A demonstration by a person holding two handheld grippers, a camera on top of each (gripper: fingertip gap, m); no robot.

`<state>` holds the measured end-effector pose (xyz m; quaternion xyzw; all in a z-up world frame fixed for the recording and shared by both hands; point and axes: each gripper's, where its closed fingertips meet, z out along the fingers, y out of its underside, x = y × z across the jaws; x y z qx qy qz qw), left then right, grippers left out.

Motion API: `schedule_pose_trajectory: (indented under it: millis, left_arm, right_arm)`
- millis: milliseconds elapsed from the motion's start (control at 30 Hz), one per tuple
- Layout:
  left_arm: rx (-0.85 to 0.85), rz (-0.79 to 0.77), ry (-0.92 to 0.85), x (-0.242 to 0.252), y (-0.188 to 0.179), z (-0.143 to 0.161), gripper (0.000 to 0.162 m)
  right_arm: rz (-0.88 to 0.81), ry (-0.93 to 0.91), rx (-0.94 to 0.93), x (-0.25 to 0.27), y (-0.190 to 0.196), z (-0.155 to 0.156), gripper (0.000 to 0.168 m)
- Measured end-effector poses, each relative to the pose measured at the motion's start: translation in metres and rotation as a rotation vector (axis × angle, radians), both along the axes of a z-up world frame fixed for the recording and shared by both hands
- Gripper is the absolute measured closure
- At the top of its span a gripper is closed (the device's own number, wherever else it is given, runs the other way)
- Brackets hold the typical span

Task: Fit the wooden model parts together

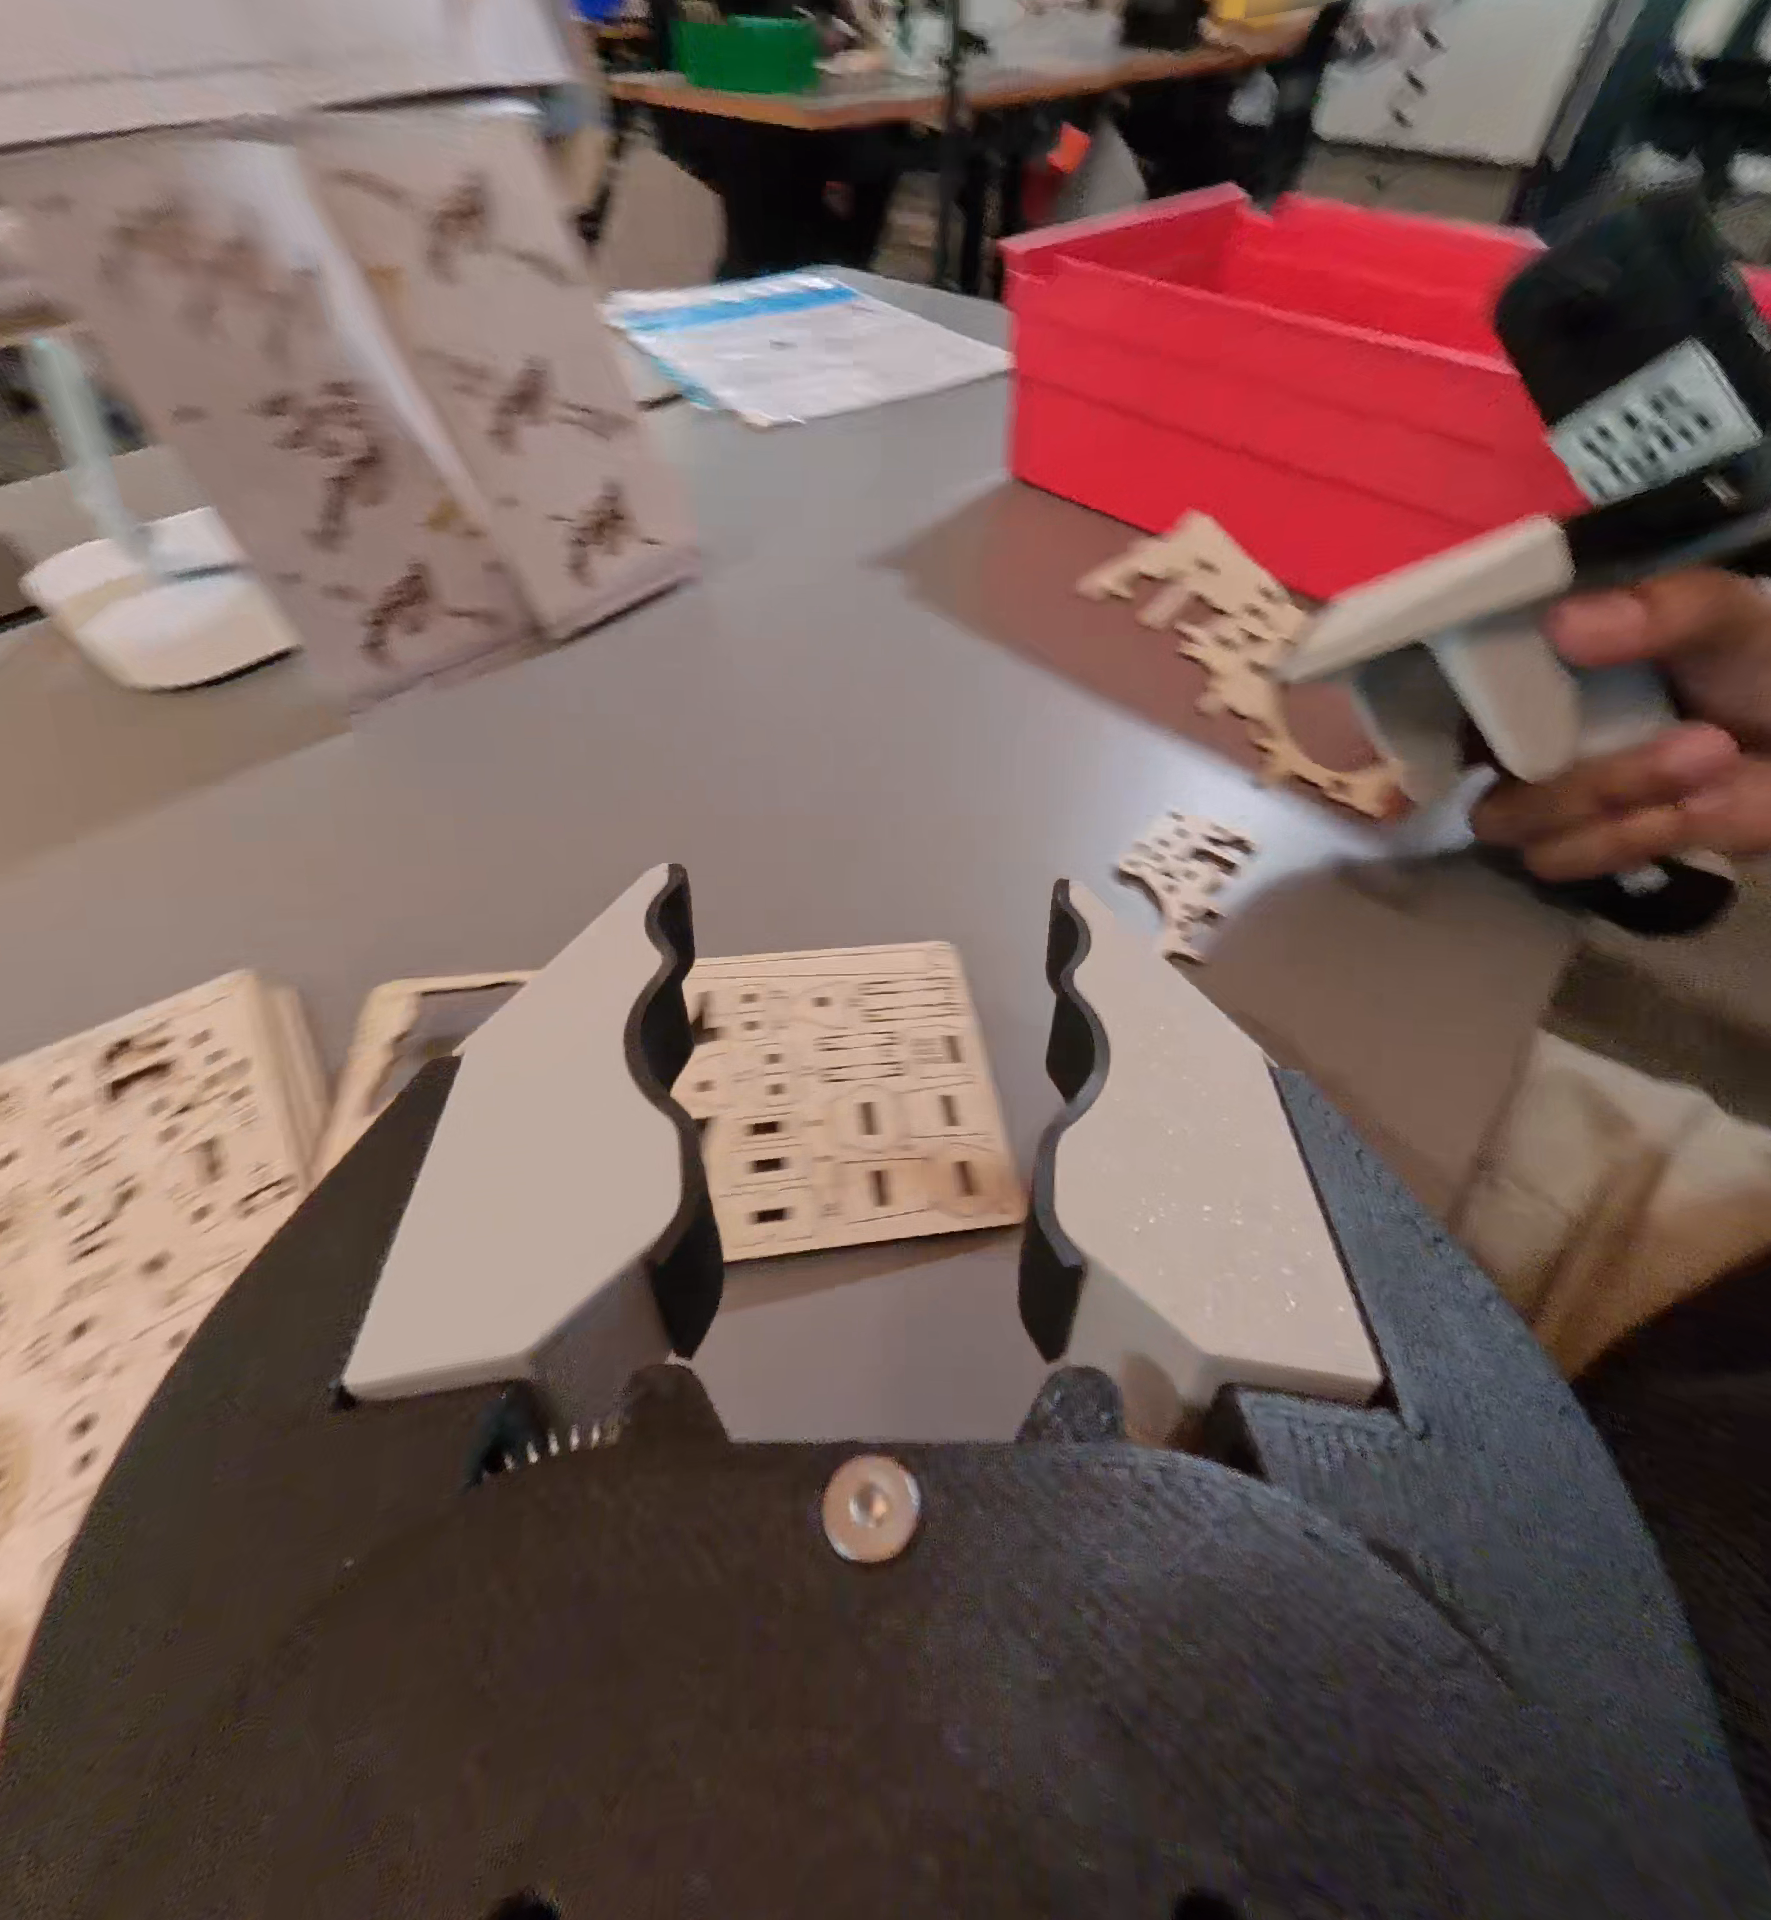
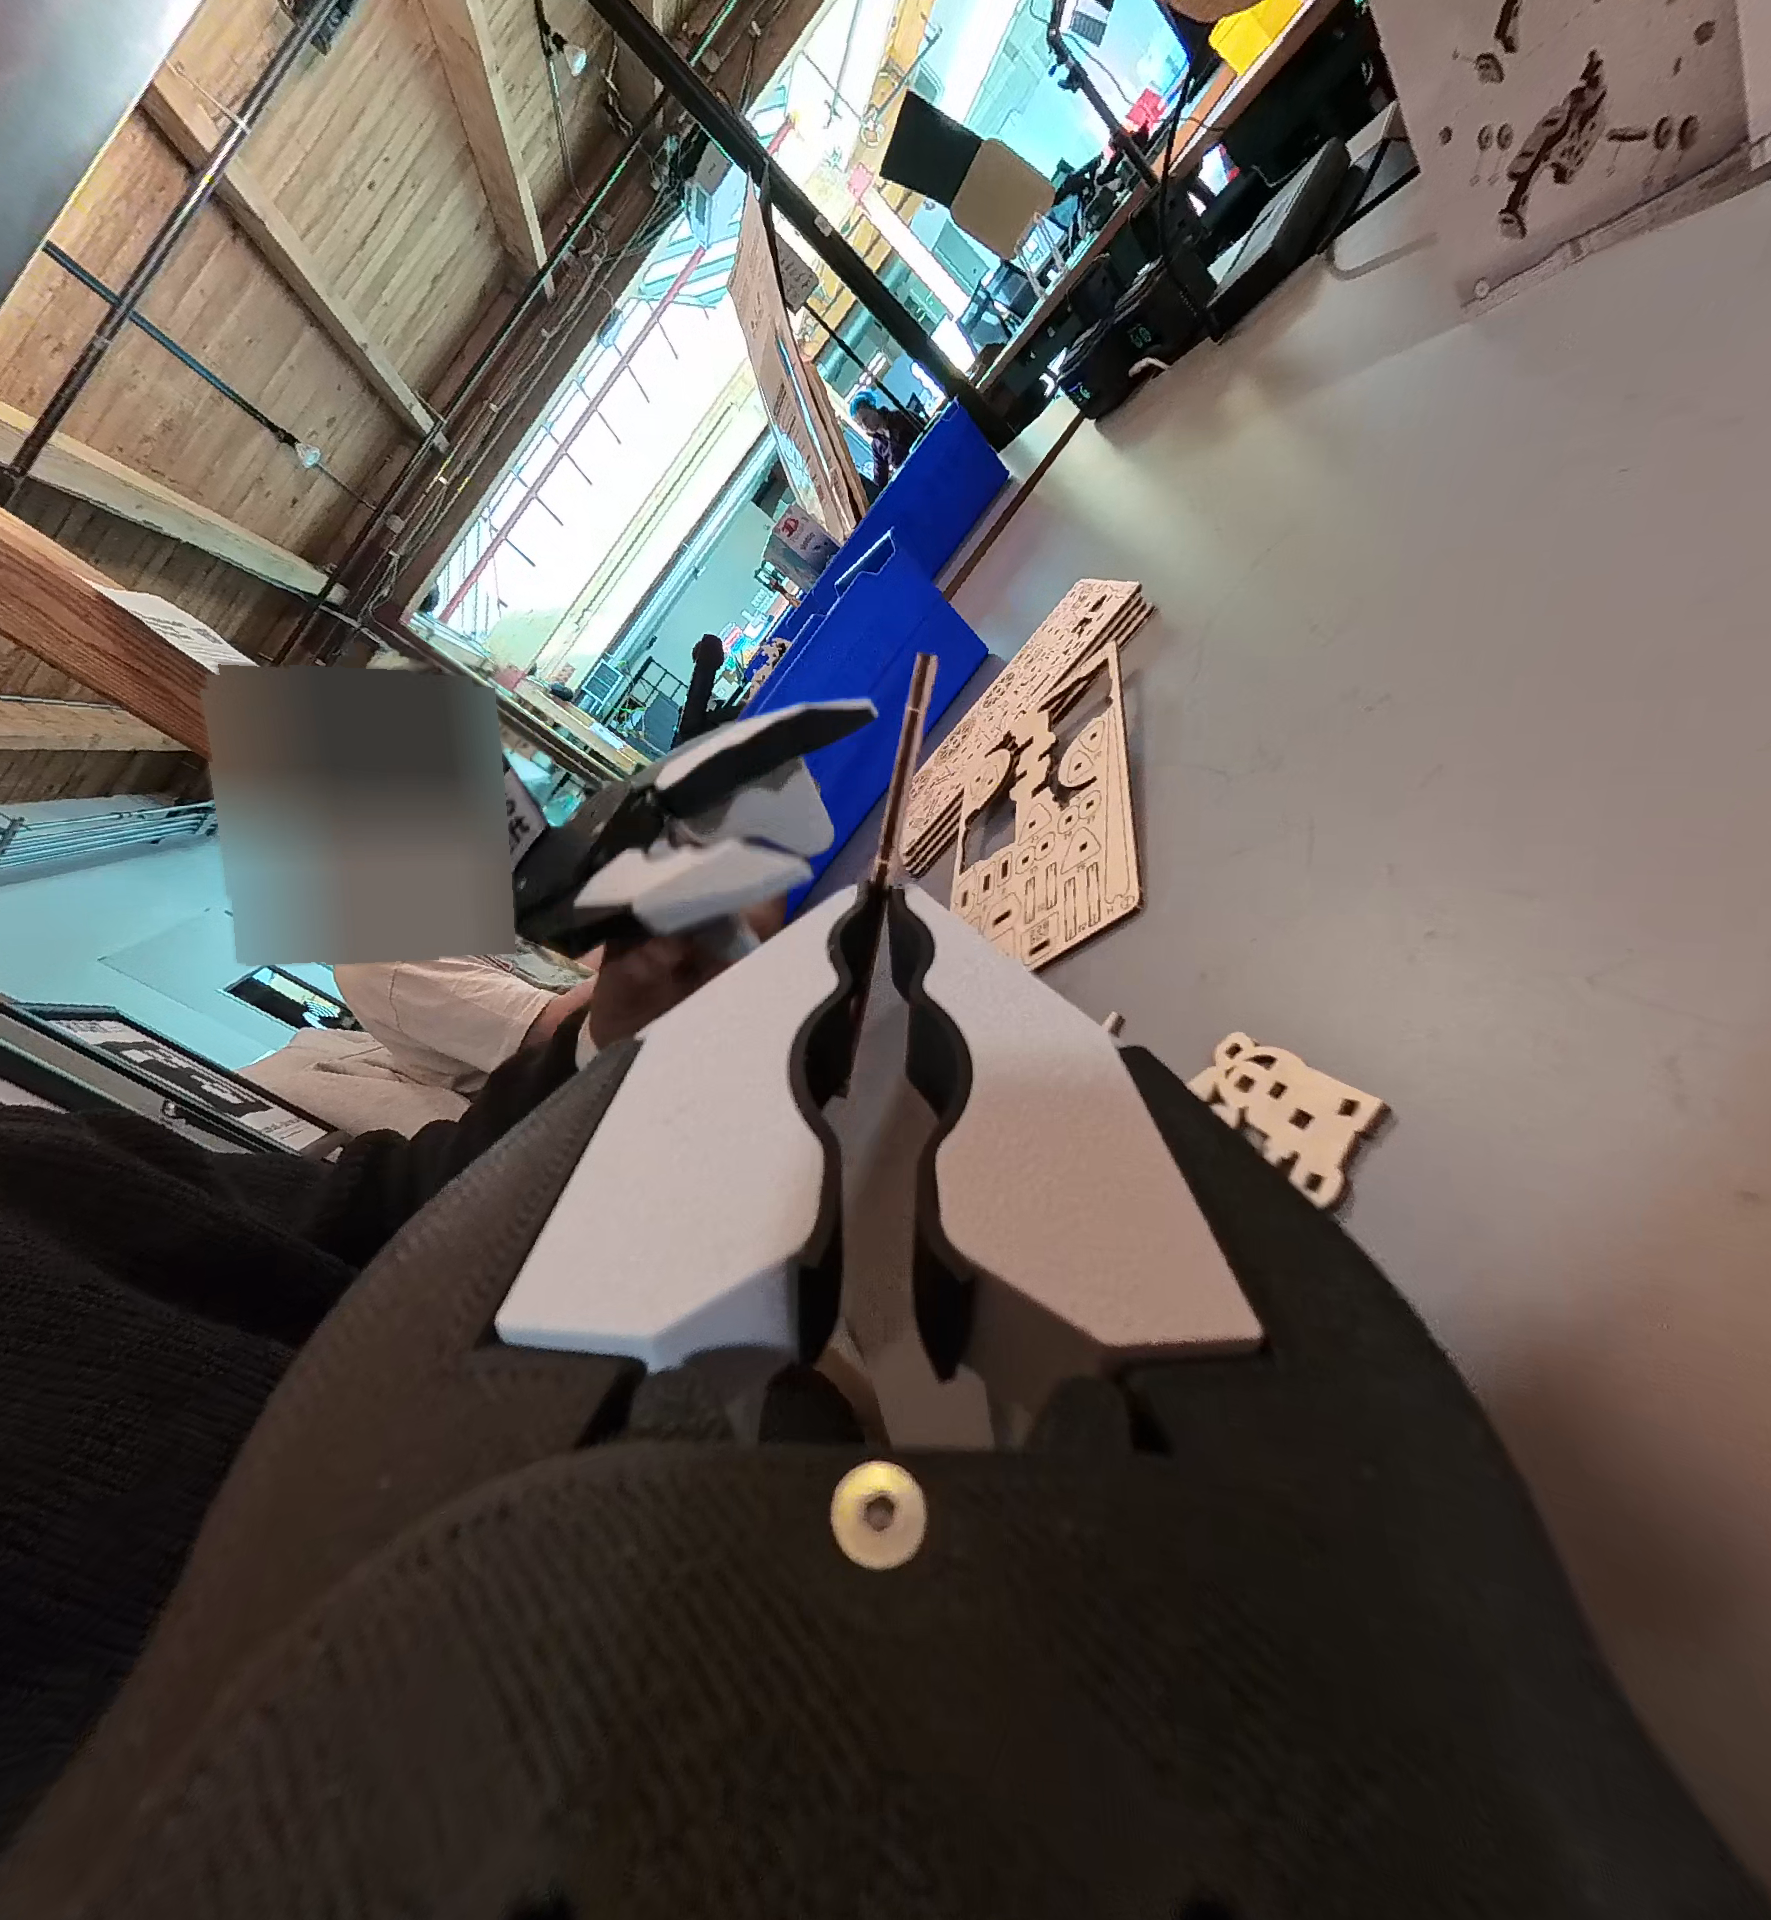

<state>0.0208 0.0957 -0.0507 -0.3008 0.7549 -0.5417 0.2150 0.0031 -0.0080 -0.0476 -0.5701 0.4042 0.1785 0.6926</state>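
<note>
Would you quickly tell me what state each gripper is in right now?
Left gripper: open, empty.
Right gripper: shut on a thin wooden piece, seen edge-on.

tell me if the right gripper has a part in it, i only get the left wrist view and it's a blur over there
Observer: Yes. In the right wrist view the right gripper is shut on a thin wooden piece, seen edge-on.
Operator: how much of it sticks out
Observer: A long strip of it stands out past the fingertips.
Operator: anything past the sheets that i can't see
Observer: A blue box stands just beyond the stack of wooden sheets.
</note>
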Motion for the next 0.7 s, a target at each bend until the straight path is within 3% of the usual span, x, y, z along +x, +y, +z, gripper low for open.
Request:
schedule_pose_trajectory:
  millis: [33,233,567,700]
  left_arm:
    - [0.037,-0.043,-0.007,-0.009,-0.015,-0.005,0.094]
    - [0.052,-0.205,0.090,-0.049,-0.074,-0.027,0.087]
    - [0.186,-0.193,-0.140,-0.054,-0.079,-0.017,0.101]
    - [0.217,-0.185,-0.158,-0.056,-0.083,-0.019,0.106]
  right_arm:
    - [0.001,0.006,0.004,-0.001,0.001,0.000,0.167]
    - [-0.065,0.016,-0.034,-0.001,0.010,-0.005,0.167]
    - [-0.097,0.125,0.061,-0.010,0.023,-0.003,0.167]
    - [-0.101,0.209,0.116,-0.008,0.022,-0.007,0.167]
